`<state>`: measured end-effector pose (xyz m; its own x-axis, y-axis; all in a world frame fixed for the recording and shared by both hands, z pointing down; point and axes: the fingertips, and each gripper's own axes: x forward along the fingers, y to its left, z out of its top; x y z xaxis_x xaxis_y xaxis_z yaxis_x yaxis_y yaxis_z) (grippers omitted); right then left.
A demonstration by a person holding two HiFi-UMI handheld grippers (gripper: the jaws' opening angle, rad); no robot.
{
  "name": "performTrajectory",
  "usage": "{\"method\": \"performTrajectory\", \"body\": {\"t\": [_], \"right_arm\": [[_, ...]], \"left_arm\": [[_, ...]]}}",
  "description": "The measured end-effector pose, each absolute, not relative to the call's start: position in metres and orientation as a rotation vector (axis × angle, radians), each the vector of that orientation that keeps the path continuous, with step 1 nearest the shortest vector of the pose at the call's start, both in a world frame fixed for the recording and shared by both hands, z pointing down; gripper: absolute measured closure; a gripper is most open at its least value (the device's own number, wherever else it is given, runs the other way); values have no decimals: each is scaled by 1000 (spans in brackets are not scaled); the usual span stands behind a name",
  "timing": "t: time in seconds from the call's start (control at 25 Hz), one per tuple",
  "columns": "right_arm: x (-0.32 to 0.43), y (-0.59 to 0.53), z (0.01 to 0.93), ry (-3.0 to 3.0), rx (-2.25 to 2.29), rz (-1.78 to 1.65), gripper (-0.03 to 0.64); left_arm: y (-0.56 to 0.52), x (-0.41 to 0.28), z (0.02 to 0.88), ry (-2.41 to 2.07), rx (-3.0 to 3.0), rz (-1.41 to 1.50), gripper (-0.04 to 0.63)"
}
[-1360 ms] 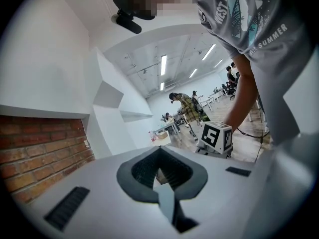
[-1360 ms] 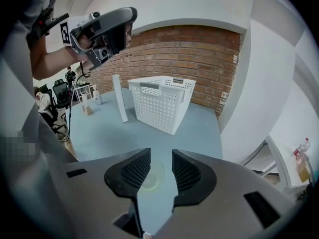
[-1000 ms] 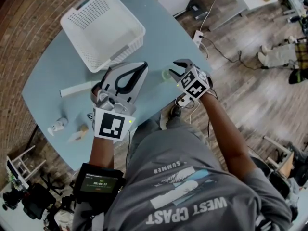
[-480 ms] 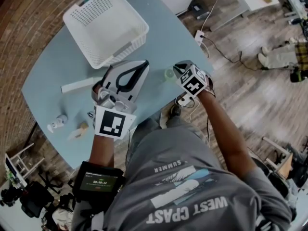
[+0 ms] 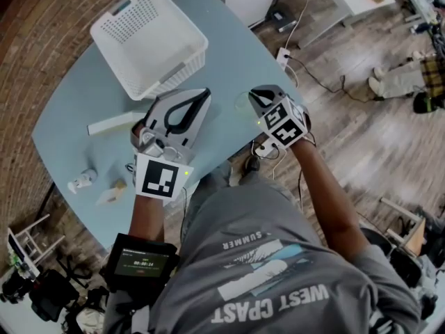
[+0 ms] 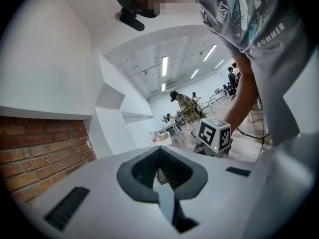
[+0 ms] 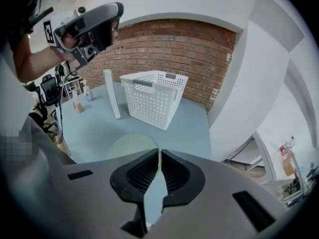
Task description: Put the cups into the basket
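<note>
A translucent pale-green cup (image 5: 243,103) hangs just over the near right part of the blue table (image 5: 83,110). My right gripper (image 5: 251,98) is shut on its rim; its jaws have just been closing. In the right gripper view the cup (image 7: 130,144) shows left of the pinched jaws, its thin wall between the pads (image 7: 172,176). The white mesh basket (image 5: 149,40) stands at the table's far side, beyond and left of the cup, also seen ahead as the basket (image 7: 154,96). My left gripper (image 5: 206,92) hovers beside it, jaws together and empty.
A white slat (image 5: 115,124) sits left of my left gripper. A small white bottle (image 5: 82,181) and a wooden block (image 5: 115,190) rest near the table's left edge. Cables and a power strip (image 5: 285,53) lie on the wooden floor to the right.
The right gripper's jaws, open around the green cup a second ago, have shut on its rim and lifted it slightly. The left gripper has stayed put.
</note>
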<state>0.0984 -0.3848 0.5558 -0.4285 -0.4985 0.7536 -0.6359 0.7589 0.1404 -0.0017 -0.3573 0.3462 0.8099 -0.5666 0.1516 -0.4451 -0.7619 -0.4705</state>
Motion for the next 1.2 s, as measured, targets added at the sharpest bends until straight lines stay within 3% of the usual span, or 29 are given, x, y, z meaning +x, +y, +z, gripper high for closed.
{"method": "performTrajectory", "body": {"t": [0.68,1.2], "right_arm": [[107,-381,415,-2269,956,-52,586],[104,-382,361,-2325,987,-176,586]], "left_arm": [[-348,12,324,767,-2512,-390,597],[-350,-1,318,837,-2479,-402,597]]}}
